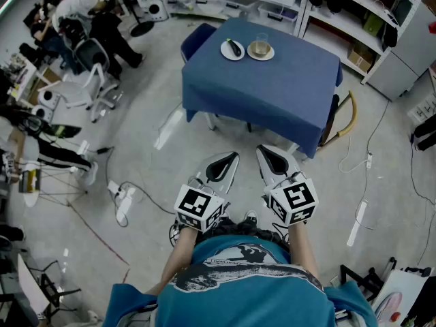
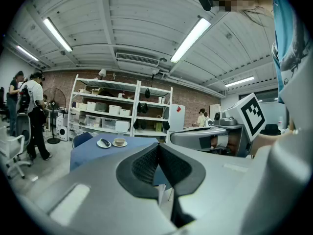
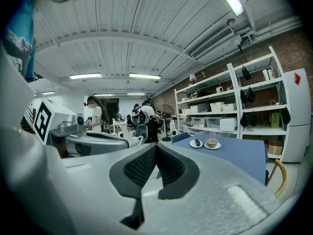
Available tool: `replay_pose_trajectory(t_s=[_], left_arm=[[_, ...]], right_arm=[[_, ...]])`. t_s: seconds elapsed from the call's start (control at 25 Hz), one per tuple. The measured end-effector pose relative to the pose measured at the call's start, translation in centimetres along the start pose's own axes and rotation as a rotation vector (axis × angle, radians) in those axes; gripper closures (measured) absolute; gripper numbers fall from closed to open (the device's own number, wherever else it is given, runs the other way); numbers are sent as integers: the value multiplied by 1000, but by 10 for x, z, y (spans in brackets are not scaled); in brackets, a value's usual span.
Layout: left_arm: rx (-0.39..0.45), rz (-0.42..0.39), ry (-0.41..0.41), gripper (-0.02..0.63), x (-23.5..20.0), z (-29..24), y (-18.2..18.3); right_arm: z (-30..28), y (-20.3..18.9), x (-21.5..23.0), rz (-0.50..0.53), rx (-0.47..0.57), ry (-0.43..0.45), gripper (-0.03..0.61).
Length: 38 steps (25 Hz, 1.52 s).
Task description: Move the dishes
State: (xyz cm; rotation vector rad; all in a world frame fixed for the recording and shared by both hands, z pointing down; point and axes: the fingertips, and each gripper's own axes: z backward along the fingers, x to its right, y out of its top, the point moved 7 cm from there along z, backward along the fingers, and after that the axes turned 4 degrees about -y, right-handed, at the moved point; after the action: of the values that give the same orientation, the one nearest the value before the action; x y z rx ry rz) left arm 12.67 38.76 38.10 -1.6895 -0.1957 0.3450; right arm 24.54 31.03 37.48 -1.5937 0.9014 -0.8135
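Observation:
Two white plates stand side by side at the far edge of a table with a blue cloth (image 1: 272, 87). The left plate (image 1: 232, 49) carries a dark oblong item; the right plate (image 1: 260, 50) holds a glass with a brownish content. The same plates show small in the left gripper view (image 2: 103, 143) and in the right gripper view (image 3: 212, 144). My left gripper (image 1: 231, 157) and right gripper (image 1: 262, 150) hang side by side over the floor, well short of the table. Both are shut with nothing between the jaws.
A blue chair (image 1: 197, 39) stands at the table's far left corner, a wooden chair (image 1: 344, 118) at its right side. Shelving (image 1: 340, 12) lines the back wall. Office chairs (image 1: 92, 80) and people (image 1: 82, 9) fill the left. Cables and a power strip (image 1: 124, 203) lie on the floor.

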Motion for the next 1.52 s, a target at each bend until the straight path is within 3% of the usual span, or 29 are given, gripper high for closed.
replay_pose_trajectory(t_s=[0.72, 1.12, 1.52], left_arm=[[-11, -10, 2, 600, 14, -46, 0], [-7, 60, 46, 600, 35, -72, -9], [-67, 64, 93, 600, 10, -90, -13]], right_arm=[[1, -10, 44, 35, 3, 24, 575], [11, -20, 76, 4, -4, 72, 575], [-15, -21, 100, -48, 8, 76, 575]])
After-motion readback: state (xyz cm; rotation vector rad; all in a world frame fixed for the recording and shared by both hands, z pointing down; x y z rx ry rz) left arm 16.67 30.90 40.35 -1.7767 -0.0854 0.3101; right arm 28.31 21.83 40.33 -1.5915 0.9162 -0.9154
